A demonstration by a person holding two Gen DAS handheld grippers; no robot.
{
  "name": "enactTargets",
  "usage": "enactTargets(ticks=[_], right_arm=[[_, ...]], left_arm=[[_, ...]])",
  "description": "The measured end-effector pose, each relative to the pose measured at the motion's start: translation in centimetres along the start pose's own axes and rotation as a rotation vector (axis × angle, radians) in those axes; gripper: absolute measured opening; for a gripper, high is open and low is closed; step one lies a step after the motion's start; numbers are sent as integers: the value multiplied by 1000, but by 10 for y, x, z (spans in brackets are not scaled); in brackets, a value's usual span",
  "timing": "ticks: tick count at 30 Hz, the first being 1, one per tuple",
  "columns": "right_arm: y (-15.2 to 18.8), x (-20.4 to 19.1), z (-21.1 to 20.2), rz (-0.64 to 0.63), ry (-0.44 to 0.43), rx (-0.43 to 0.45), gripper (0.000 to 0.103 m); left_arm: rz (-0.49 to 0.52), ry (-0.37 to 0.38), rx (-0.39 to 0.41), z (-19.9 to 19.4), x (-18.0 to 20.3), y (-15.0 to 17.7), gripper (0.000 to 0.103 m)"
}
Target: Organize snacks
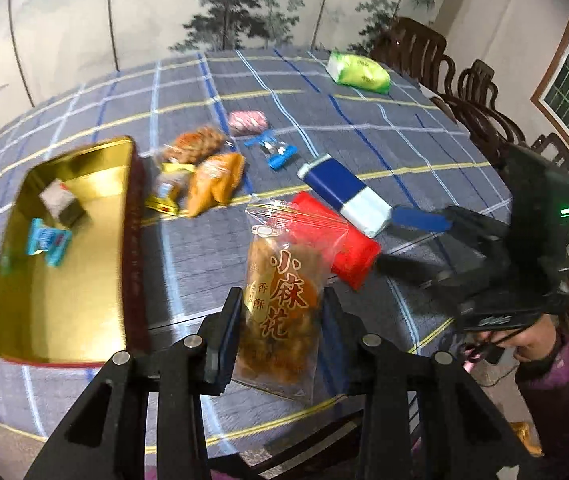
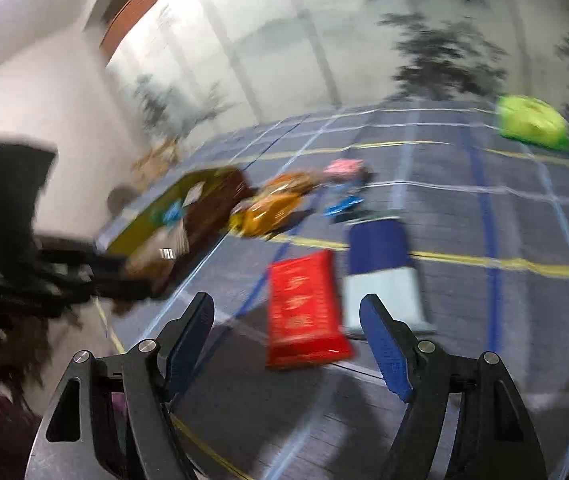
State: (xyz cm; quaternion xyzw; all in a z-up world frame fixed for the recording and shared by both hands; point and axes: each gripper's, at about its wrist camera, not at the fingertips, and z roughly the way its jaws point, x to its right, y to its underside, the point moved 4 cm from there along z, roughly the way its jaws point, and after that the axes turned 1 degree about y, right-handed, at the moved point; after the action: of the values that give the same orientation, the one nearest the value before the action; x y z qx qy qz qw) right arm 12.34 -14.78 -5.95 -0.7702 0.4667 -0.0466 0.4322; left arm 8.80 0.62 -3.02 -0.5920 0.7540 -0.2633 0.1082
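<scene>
Your left hand-held gripper (image 1: 280, 316) is clamped on a clear twist-snack packet (image 1: 278, 304), both pads pressing its sides, and you hold it lifted above the plaid surface (image 1: 384, 128). The packet's long axis runs along the fingers, pointing away from you toward the far side, its sealed top edge leading and its printed red characters upright in the left view. To its left lies the gold tin (image 1: 64, 280), open, with a teal packet (image 1: 46, 242) and a grey one (image 1: 60, 200) inside. Just beyond the tin's far corner lie orange and yellow snack bags (image 1: 200, 168), bunched together. A red pack (image 2: 304, 308) lies flat on the surface, just ahead of your right hand-held gripper (image 2: 286, 340), whose jaws stand wide with nothing between them; the pack's long axis points away from that gripper. Beside it, on the right, lies a blue-and-white pack (image 2: 380, 268), roughly parallel. A green bag (image 2: 532, 122) lies well apart near the far edge. The right view is blurred.
</scene>
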Motion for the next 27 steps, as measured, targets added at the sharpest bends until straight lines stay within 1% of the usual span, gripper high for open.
enactTargets(ticks=[3,6,8,16,19,20,21,23,27], right_arm=[[-3,-18,27,-90,-5,-71,76],[-7,-17,47,-127,18,-123,76],[-10,-12,59,-129,26,-158,75],[-10,-8,88,-203,97,-275,72],[-13,-9,95,-233,125,-294,70],[-13,-10,95,-236,132,-297,66],[-13,-9,96,-240,151,-302,59],[-14,-9,94,-243,175,-306,48],[-11,-12,90,-245,214,-297,46]], left_arm=[[-5,-25,27,-16,-10,6,34],[-27,-41,38,-25,-21,9,34],[-43,-51,44,-29,-30,12,34],[-69,-64,73,-40,-43,13,34],[-73,-71,84,-45,-47,13,34],[-76,-74,88,-46,-49,14,34],[-79,-76,90,-47,-50,14,34],[-89,-82,96,-49,-54,14,34],[-109,-99,113,-55,-63,16,34]])
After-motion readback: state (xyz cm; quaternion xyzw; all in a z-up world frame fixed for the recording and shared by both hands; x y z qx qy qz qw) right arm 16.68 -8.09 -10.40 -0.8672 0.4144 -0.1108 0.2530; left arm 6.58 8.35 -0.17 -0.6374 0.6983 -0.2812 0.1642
